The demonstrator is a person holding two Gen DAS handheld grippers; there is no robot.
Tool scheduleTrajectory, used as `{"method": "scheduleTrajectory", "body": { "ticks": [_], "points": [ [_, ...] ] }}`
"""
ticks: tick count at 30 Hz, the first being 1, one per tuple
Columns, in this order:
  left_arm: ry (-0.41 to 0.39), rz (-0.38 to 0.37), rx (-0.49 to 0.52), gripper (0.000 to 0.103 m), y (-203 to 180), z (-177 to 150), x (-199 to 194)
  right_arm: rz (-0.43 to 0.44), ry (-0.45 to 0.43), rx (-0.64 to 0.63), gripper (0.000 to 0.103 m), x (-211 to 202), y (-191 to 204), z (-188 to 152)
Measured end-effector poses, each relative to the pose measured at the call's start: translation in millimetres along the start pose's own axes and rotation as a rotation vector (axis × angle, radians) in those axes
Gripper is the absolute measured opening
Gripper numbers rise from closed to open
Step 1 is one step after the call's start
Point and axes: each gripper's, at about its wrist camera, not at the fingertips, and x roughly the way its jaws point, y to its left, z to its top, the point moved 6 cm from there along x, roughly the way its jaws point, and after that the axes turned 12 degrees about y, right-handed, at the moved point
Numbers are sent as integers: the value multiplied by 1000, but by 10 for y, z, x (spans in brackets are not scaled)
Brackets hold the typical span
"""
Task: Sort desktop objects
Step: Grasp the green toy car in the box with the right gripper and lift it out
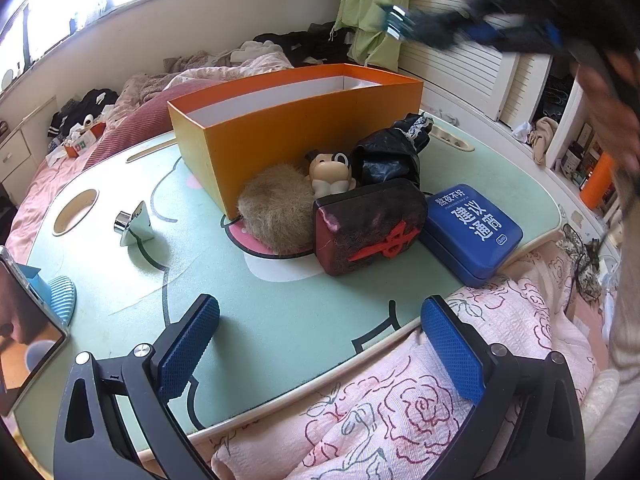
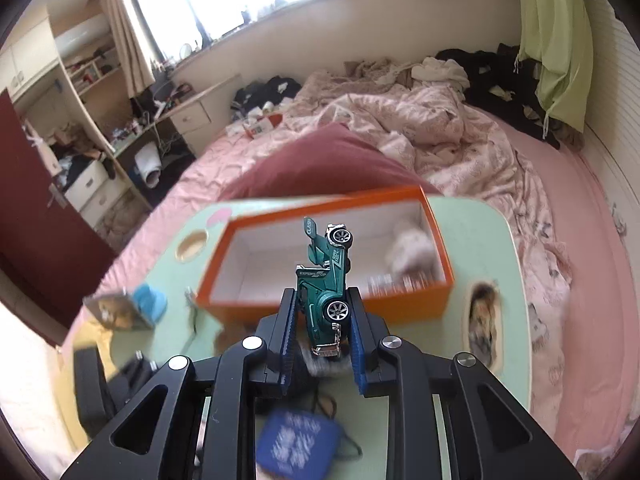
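The right tool (image 2: pixel 323 312) is clamped on a green toy car (image 2: pixel 326 280), its pads pressed against the car's two flanks, and it carries the car in the air above the near side of the orange box (image 2: pixel 400 308); the blur of everything behind the car suggests the carry is under way. The step in hand looks like the transfer of the car into the box, which already holds a pale soft thing (image 2: pixel 412 252) at its right end. The car stands on end in the grip: its long axis runs up and away from the tool toward the box, the end with the raised wing farthest off, the other end low between the pads, and both visible wheels turned to the right. The next move calls for bringing the car over the open box, past the near wall, and letting go only once it is clear inside. The left tool (image 1: pixel 320 344) hangs with its jaws wide apart and empty over the near edge of the green surface (image 1: pixel 280 320), where a blue tin (image 1: pixel 472 232), a dark block (image 1: pixel 372 224), a furry lump (image 1: pixel 276 216) and a small figure (image 1: pixel 330 172) still wait in front of the box.
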Motion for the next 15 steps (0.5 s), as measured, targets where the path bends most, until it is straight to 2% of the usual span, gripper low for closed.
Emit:
{"method": "scheduleTrajectory", "body": {
  "ticks": [4,7,11,14,15],
  "points": [
    [0,0,0,101,-5,0,-4,-27,110,37,22,294,-196,-438],
    [0,-1,1,101,-2,-6,-8,-27,147,85,22,527,-327,-579],
    [0,-1,1,101,-4,-13,-9,17,169,113,23,768,-345,-634],
    [-1,-2,1,101,-9,-17,-12,38,123,103,29,789,-277,-609],
    [-1,-2,1,101,-11,-17,-13,47,105,106,40,780,-272,-598]
  ]
}}
